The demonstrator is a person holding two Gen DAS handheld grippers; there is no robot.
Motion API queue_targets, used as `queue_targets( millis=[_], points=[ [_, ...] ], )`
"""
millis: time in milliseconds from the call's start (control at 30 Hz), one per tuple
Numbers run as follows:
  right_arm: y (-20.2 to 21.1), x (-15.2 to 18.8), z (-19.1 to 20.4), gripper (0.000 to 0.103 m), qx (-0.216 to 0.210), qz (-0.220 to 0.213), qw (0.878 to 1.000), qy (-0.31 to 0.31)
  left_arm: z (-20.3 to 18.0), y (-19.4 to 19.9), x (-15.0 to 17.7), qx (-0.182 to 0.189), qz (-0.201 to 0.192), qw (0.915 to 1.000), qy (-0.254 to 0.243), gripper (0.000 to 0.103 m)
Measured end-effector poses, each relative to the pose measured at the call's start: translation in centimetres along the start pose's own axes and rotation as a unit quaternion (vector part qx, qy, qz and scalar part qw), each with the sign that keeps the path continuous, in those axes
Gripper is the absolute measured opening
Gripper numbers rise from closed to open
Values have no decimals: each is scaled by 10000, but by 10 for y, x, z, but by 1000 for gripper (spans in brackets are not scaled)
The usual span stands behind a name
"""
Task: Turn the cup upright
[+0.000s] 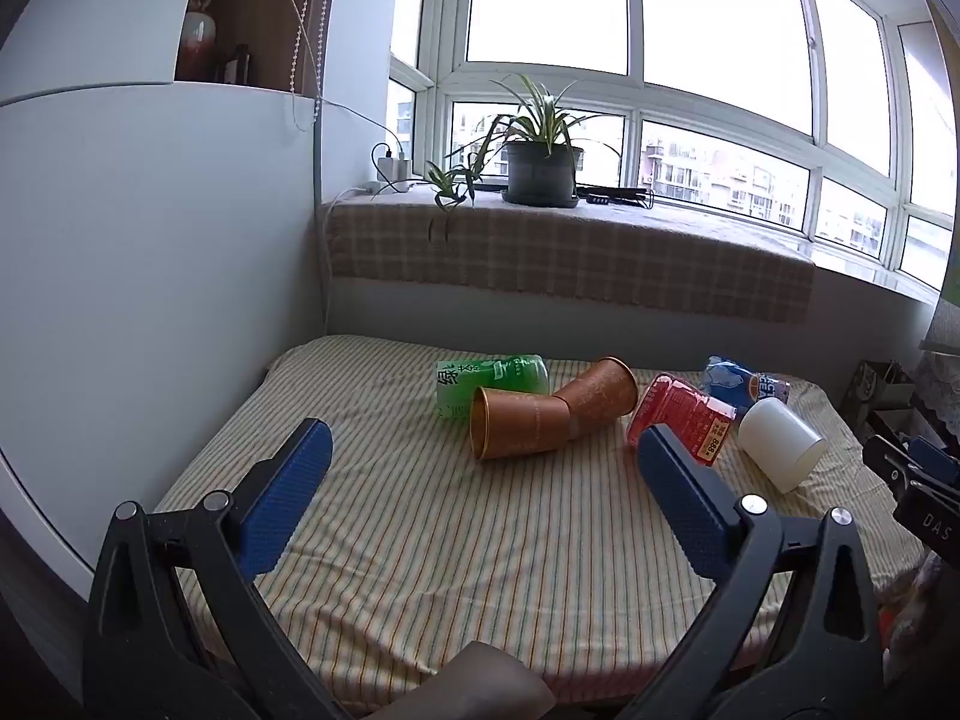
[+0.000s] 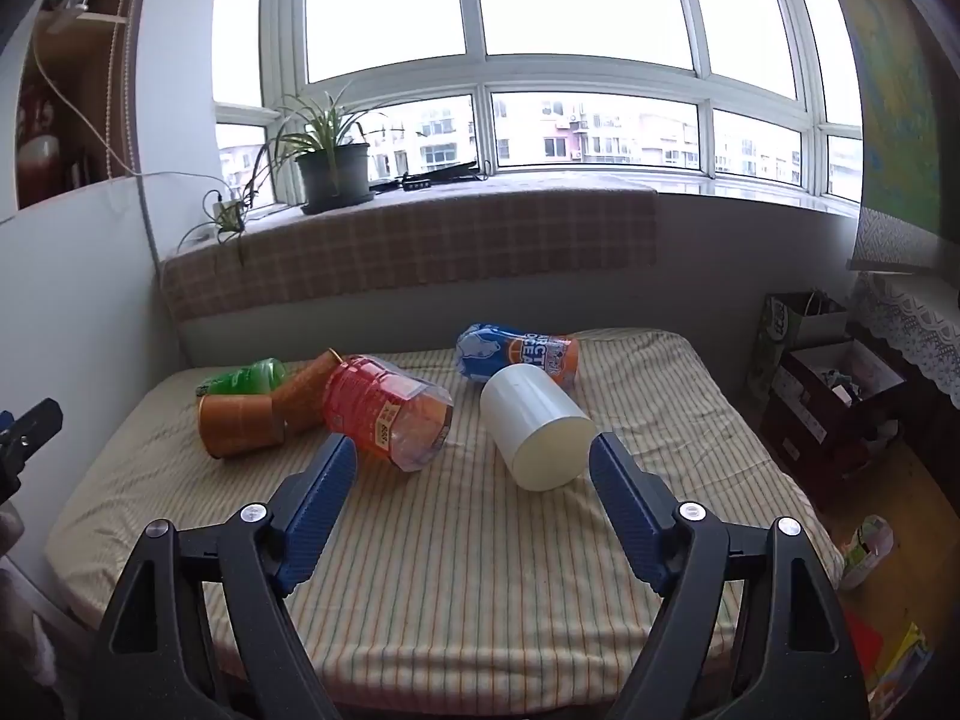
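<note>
Six cups lie tipped over on the striped cloth (image 2: 468, 570), none upright yet. Nearest the right claw (image 2: 471, 468) is the white cup (image 2: 534, 420), on its side with its flat end towards the camera. Left of it lies the red cup (image 2: 384, 414), and behind both the blue cup (image 2: 516, 354). Further left, two brown cups lie end to end in a bent line: the front brown cup (image 1: 519, 429) with its mouth facing forward, and the rear brown cup (image 1: 600, 393) touching its base. The green cup (image 1: 492, 381) rests right behind them.

The trouble I'd expect is rolling. These are round and on soft cloth, so a nudge from one finger before the other closes could send the white cup away, perhaps into the red one. Pinching it near one end might let it swing or slip as it is turned. The brown pair touch, so lifting one would likely disturb the other.

The right claw hangs wide open, holding nothing, its blue fingers just short of the white cup. The left claw (image 1: 477, 450) is equally wide open and empty, well back from the brown cups.
</note>
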State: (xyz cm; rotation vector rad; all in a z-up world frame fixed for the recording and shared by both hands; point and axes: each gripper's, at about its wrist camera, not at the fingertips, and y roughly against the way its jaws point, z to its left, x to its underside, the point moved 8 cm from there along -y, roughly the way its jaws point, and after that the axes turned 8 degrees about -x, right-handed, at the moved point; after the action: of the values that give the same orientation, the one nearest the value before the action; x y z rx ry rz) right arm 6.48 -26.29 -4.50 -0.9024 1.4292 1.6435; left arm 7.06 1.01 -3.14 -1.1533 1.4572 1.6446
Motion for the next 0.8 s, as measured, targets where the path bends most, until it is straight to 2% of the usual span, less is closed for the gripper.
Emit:
queue_targets(
  millis=[800],
  points=[
    [-7,5,2,80,-38,90,9999,-62,2,-2,-1,-25,25,10000,3,103]
  ],
)
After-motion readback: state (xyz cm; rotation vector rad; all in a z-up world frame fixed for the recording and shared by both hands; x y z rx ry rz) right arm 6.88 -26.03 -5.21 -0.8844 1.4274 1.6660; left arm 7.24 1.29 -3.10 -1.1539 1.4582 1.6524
